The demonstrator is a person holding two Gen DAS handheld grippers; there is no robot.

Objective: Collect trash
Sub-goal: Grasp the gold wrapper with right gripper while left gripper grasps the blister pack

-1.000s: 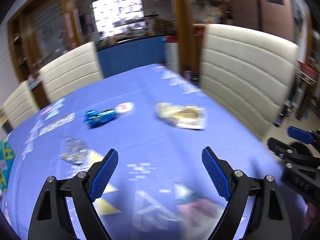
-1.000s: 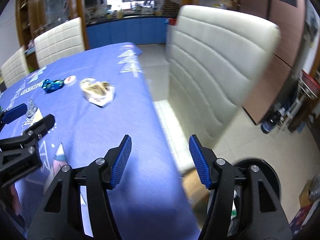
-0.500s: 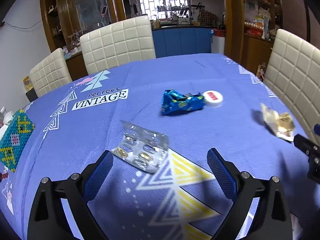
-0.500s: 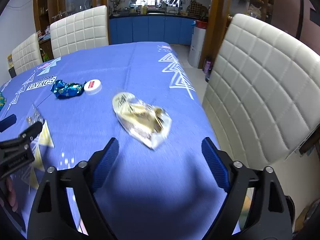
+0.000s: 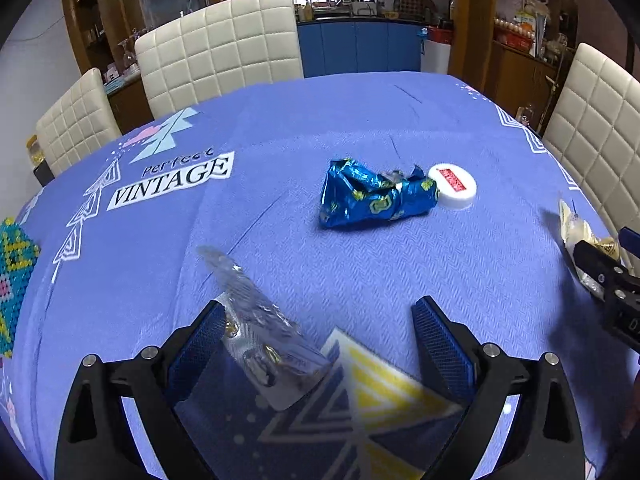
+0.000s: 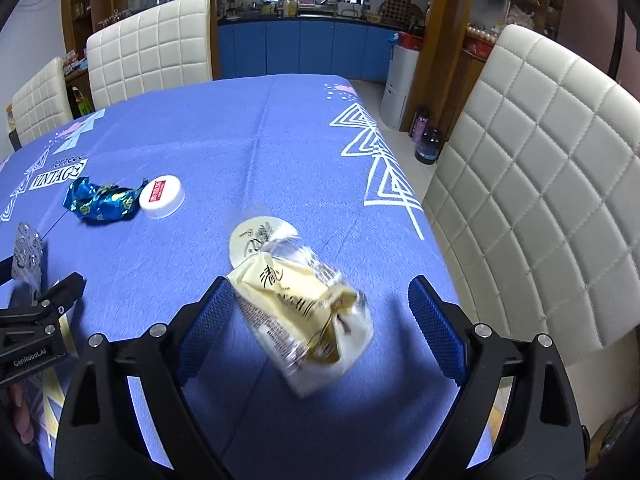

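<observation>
1. My left gripper (image 5: 318, 326) has its jaws spread wide. A blister pack (image 5: 260, 334) stands between them, close to my left blue pad (image 5: 196, 350); whether it touches that pad, I cannot tell. The pack looks blurred and tilted up from the cloth.
2. My right gripper (image 6: 320, 314) also has its jaws spread wide. A yellow and white wrapper (image 6: 304, 312) lies between them (it is blurred), nearer to the left pad than to the right one.
3. Both grippers are low over the blue tablecloth (image 5: 400, 120), which has white triangle prints and the word "VINTAGE".
4. Further ahead of my left gripper lies a crumpled blue foil wrapper (image 5: 372, 196). A white cap (image 5: 454, 186) with a red label touches its right end.
5. In the right wrist view the same blue foil wrapper (image 6: 102, 202) and cap (image 6: 162, 196) are at the left, well apart from the yellow wrapper.
6. White padded chairs (image 6: 536, 184) stand around the table.
</observation>
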